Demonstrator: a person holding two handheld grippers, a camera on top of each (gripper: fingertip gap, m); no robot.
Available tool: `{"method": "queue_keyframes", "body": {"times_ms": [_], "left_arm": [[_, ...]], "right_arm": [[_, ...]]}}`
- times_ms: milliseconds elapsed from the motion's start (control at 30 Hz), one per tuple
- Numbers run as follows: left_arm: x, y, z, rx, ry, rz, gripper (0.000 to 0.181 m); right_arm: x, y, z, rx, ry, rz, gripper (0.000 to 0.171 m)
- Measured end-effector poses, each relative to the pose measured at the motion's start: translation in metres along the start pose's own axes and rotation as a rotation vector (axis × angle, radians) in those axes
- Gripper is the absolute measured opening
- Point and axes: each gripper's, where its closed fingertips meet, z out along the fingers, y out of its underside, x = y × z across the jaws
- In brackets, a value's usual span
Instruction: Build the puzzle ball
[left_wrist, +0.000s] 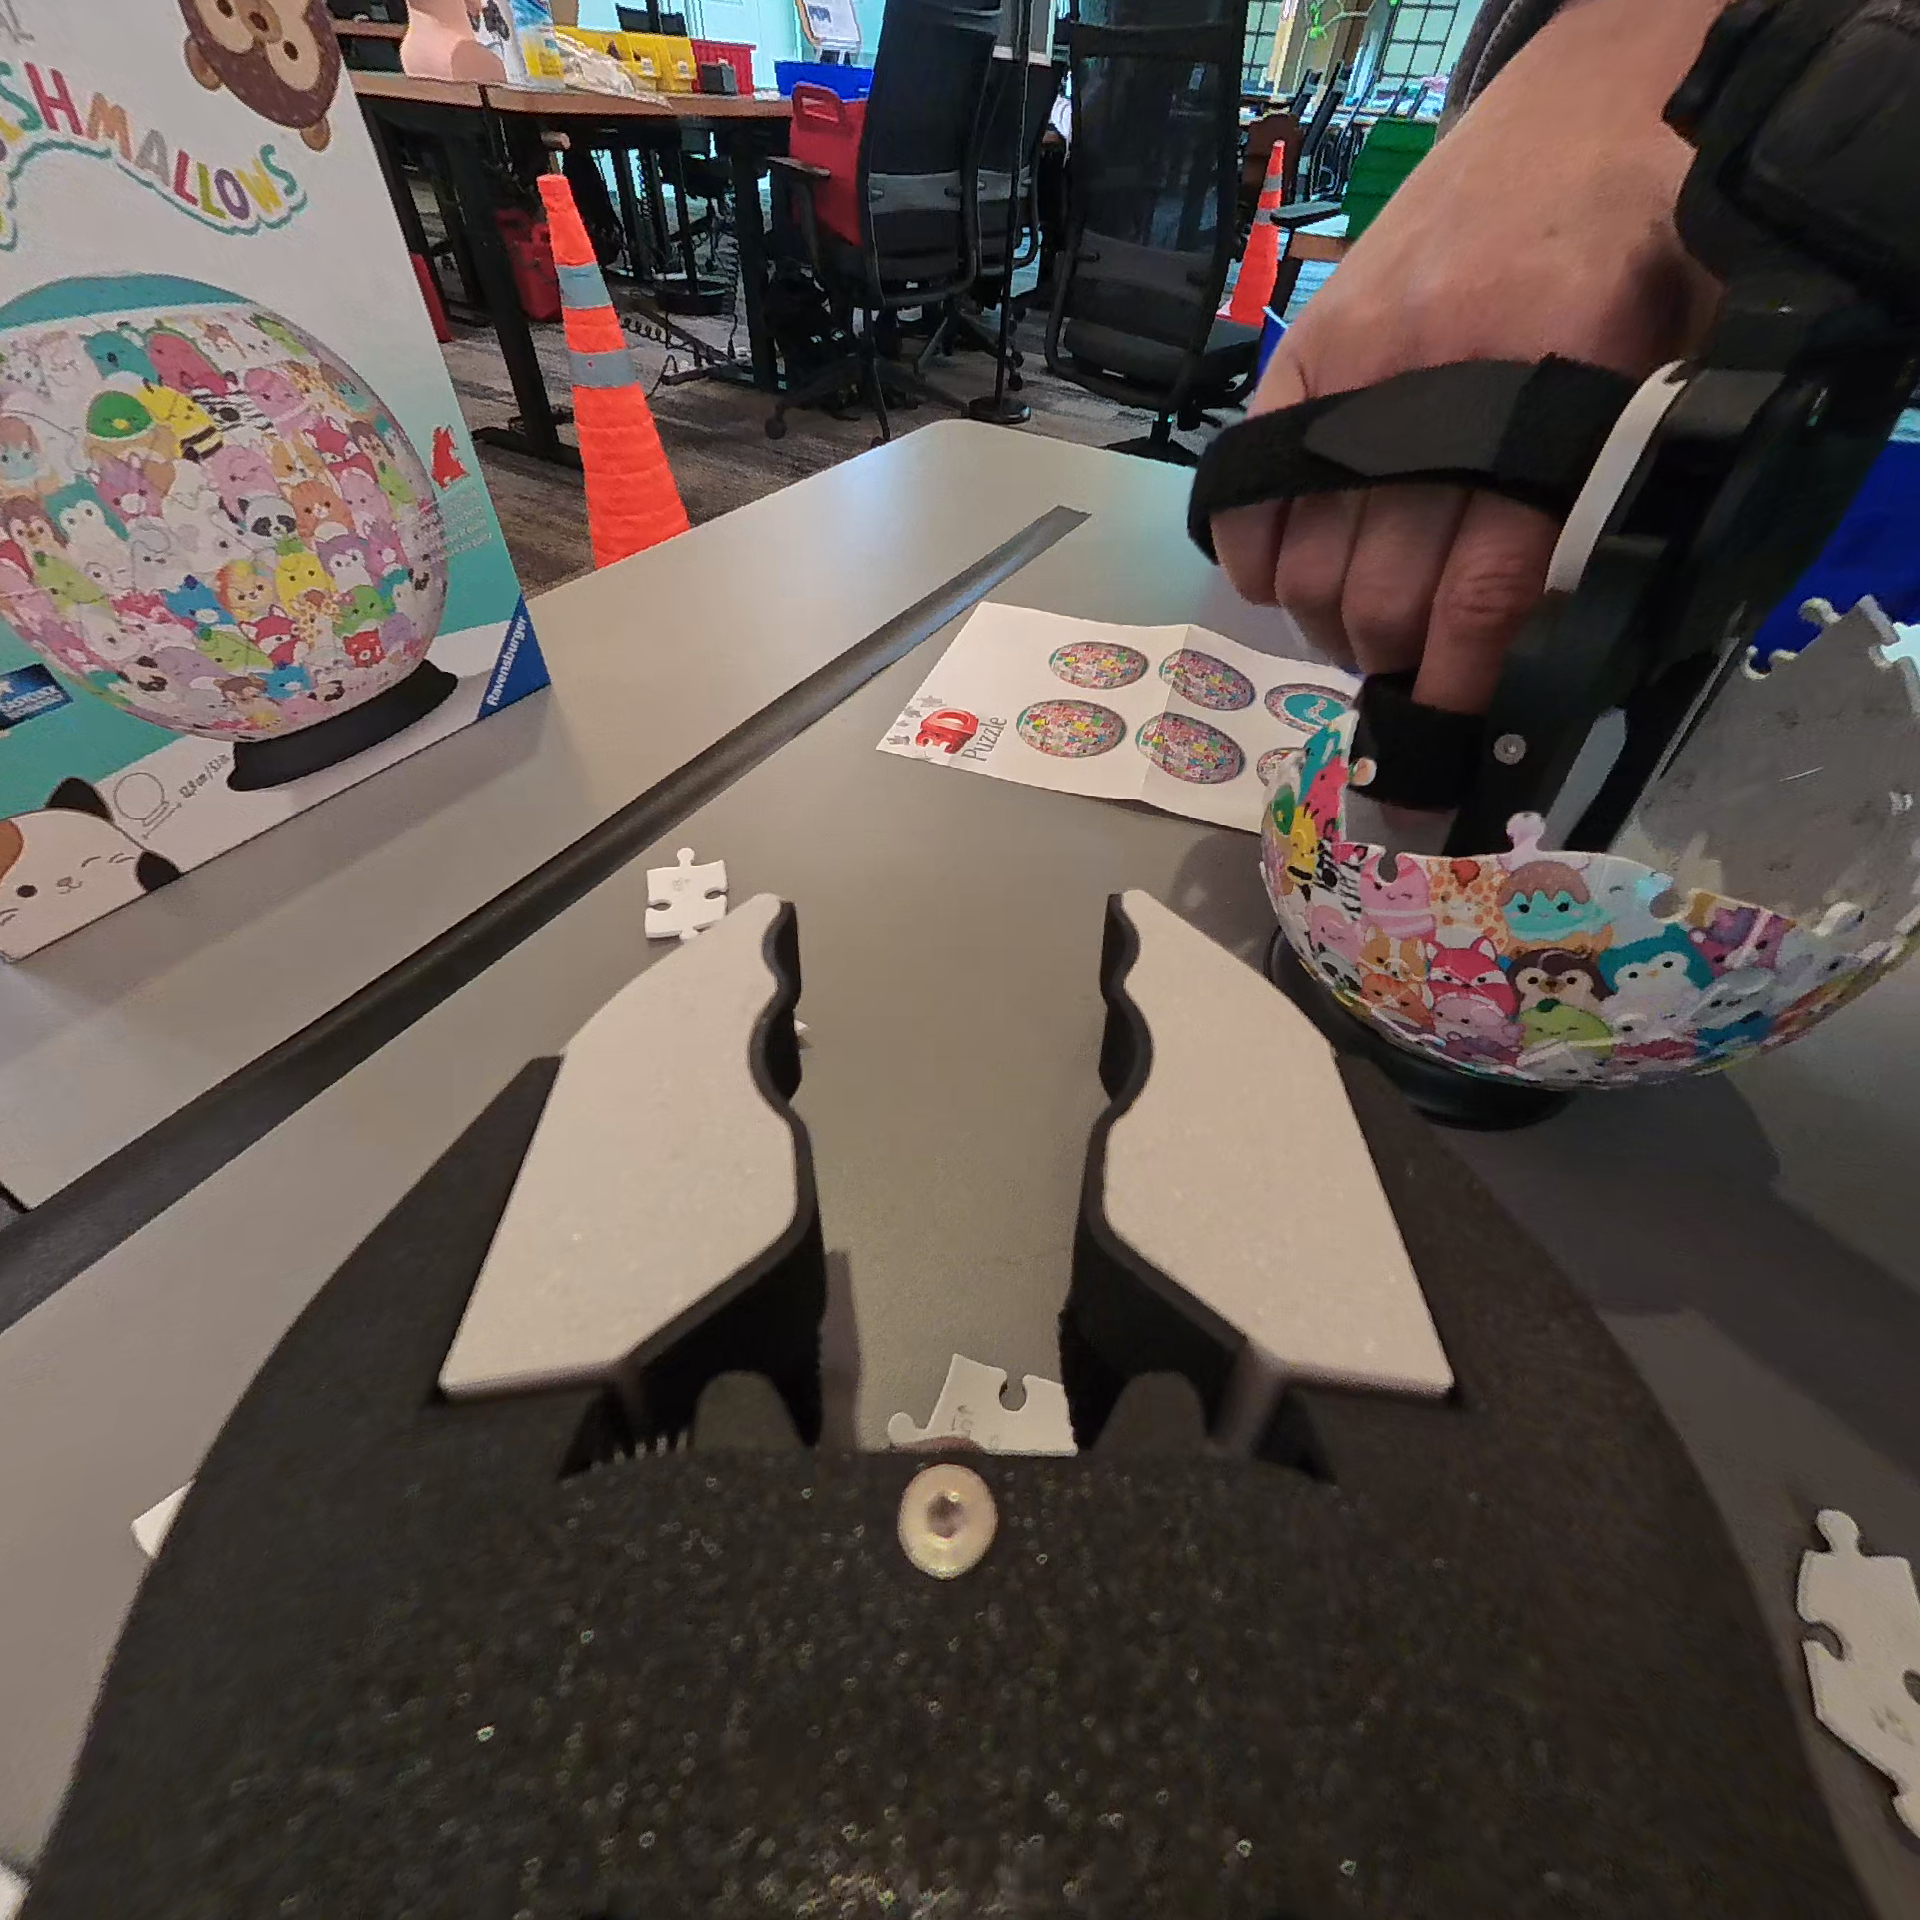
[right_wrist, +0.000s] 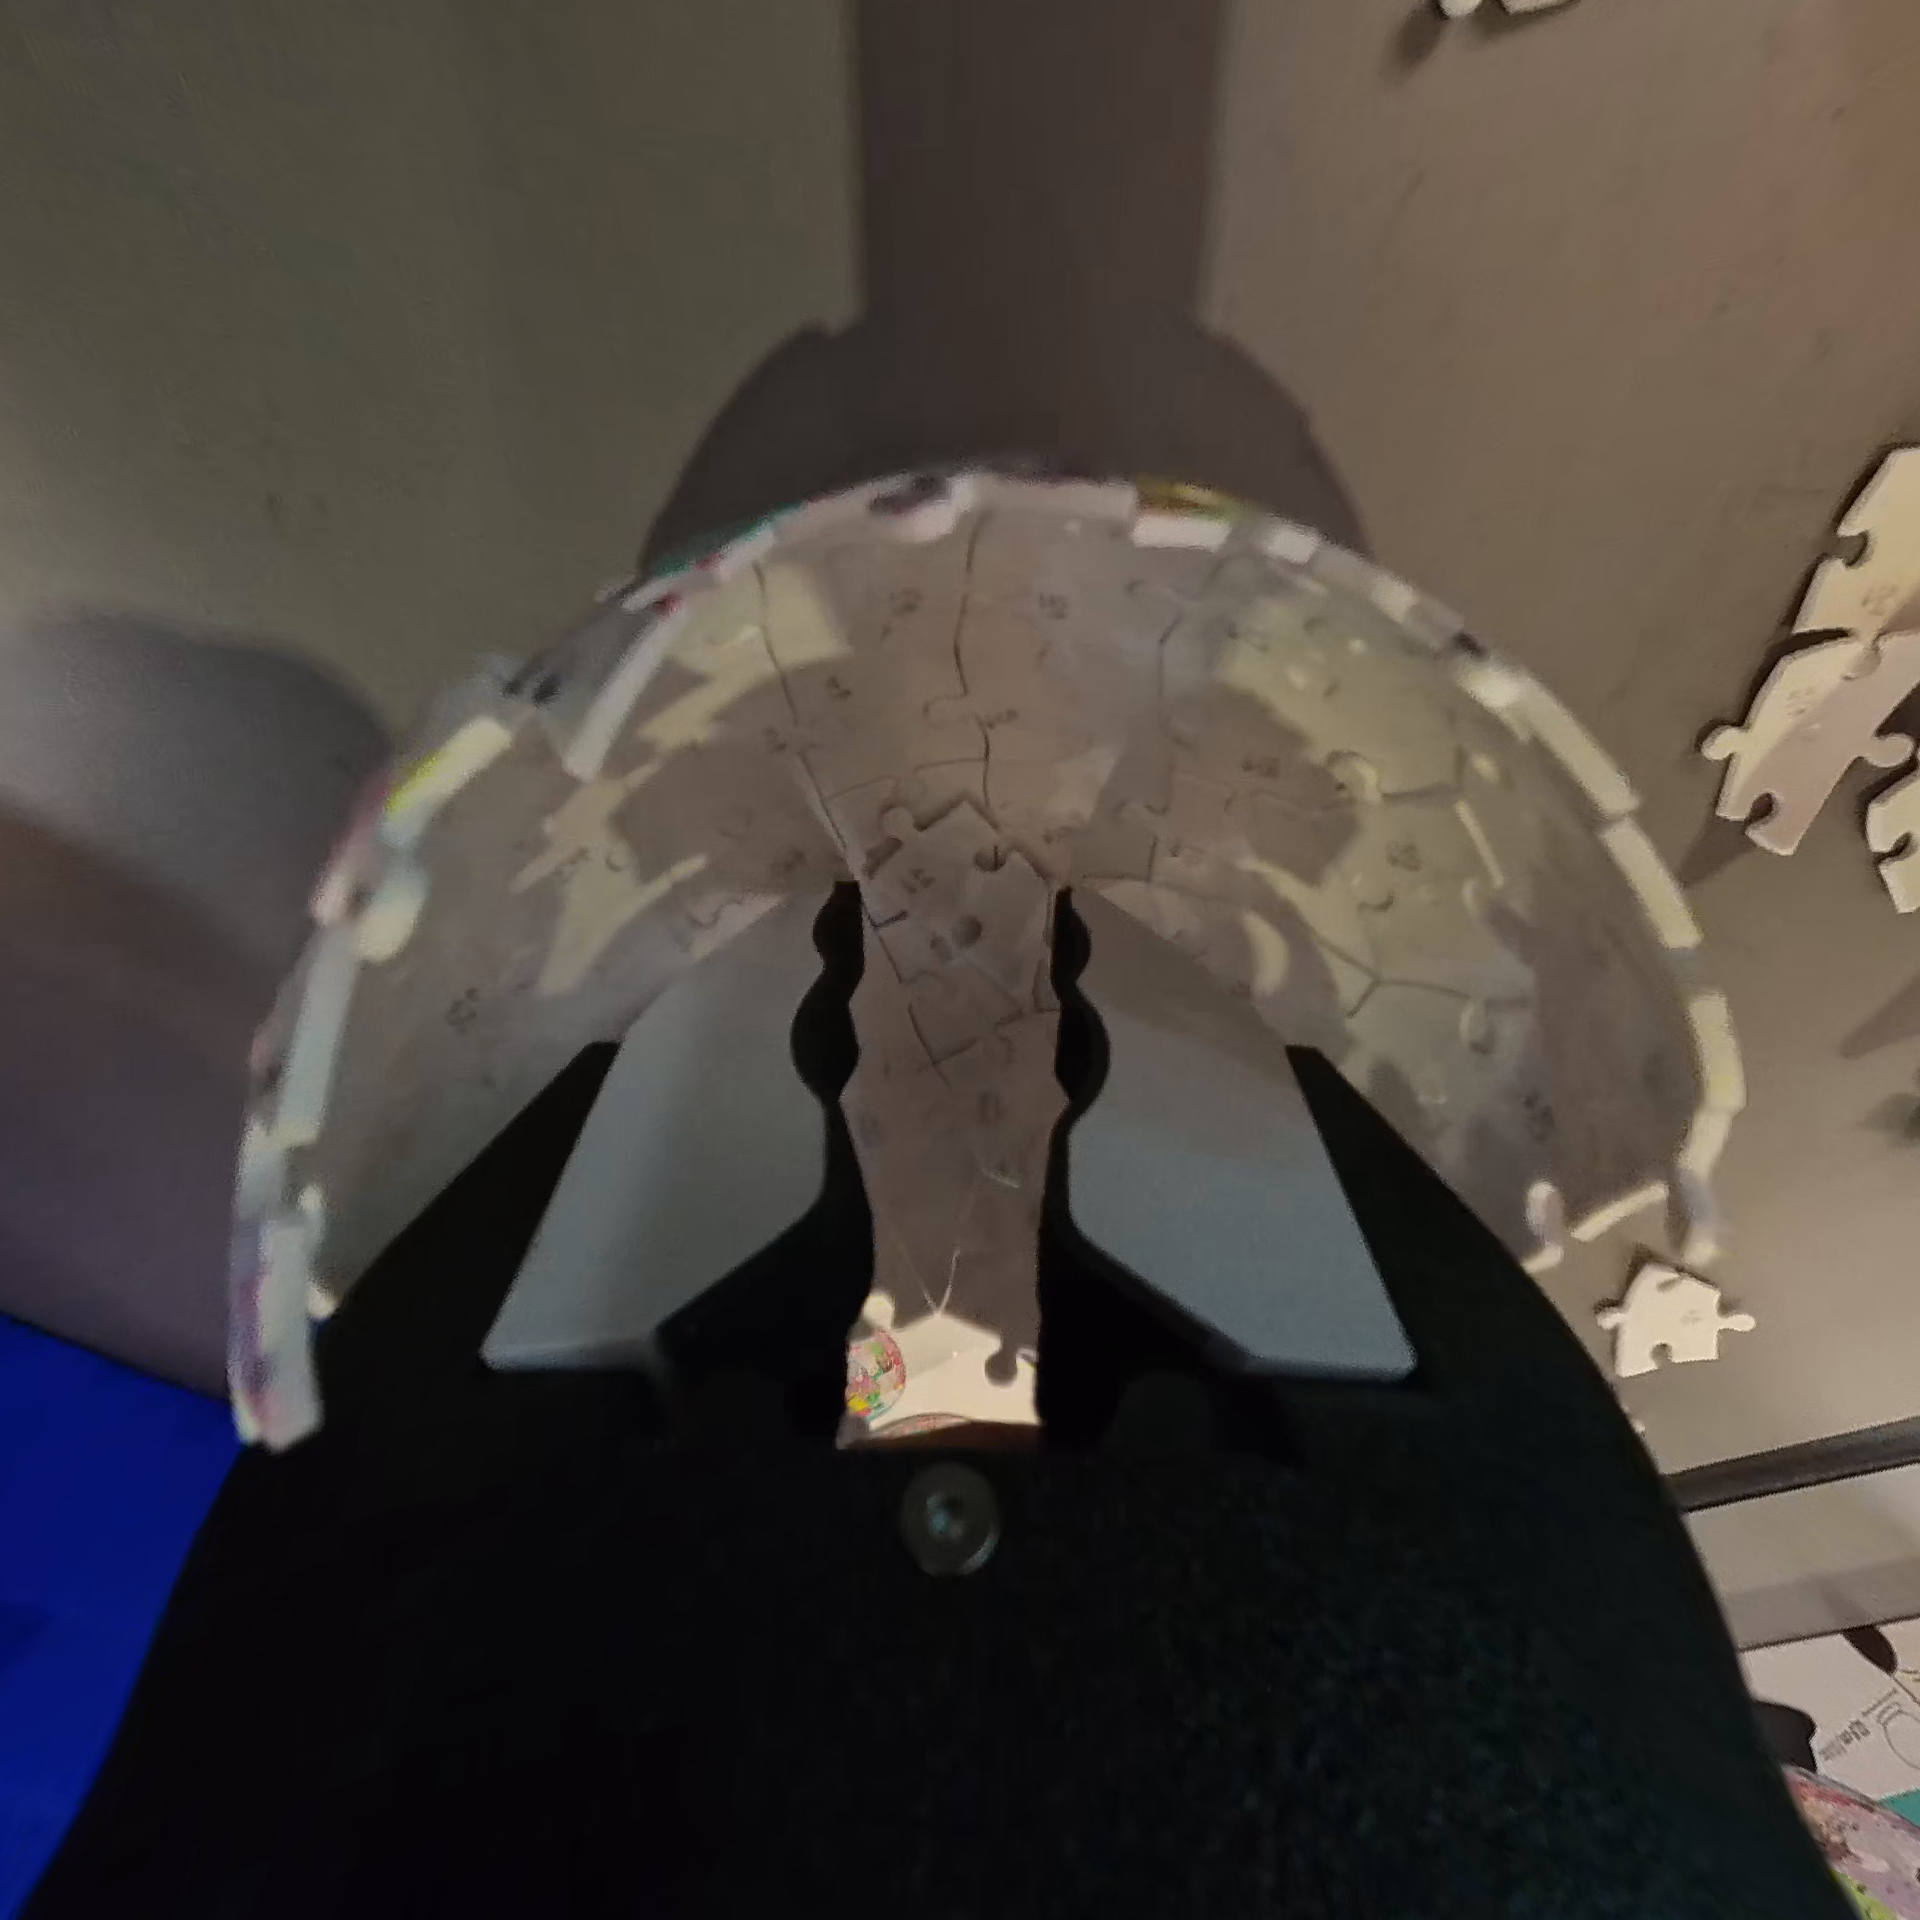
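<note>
two grippers, two very different jobs here. your left gripper (left_wrist: 951, 997) hangs low over the grey table (left_wrist: 935, 644) with its jaws spread wide and nothing between them; a loose white puzzle piece (left_wrist: 686, 896) lies blank side up just beyond its left fingertip, and another piece (left_wrist: 982, 1405) sits on the table under the gripper's throat. that reads as you lining up for the next pickup.

your right gripper (right_wrist: 954, 914) reaches down into the half-built puzzle ball (left_wrist: 1579, 966), a bowl-shaped shell of joined pieces, printed with cartoon animals on the outside and plain grey inside. its fingers stand a narrow gap apart over the inner wall; whether they pinch anything or only press against the shell, you cannot tell from these views, and the right wrist view is blurred. the shell rests on a black ring stand (left_wrist: 1455, 1091), which keeps the curved bottom from rolling while you work on it, and your right hand (left_wrist: 1434, 499) looks placed to steady or seat a piece.

the picture box (left_wrist: 208, 499) stands upright at the far left and the instruction sheet (left_wrist: 1101, 707) lies flat behind the ball, both facing you as reference. more loose pieces (right_wrist: 1808, 686) wait beside the shell, so plenty remains to fit.
</note>
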Motion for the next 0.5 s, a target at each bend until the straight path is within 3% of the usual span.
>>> {"method": "queue_keyframes", "body": {"times_ms": [500], "left_arm": [[0.0007,0.0003,0.0001,-0.003,0.0,0.005,0.055]], "right_arm": [[0.0043,0.0014,0.003,-0.023,0.025,0.001,0.032]]}}
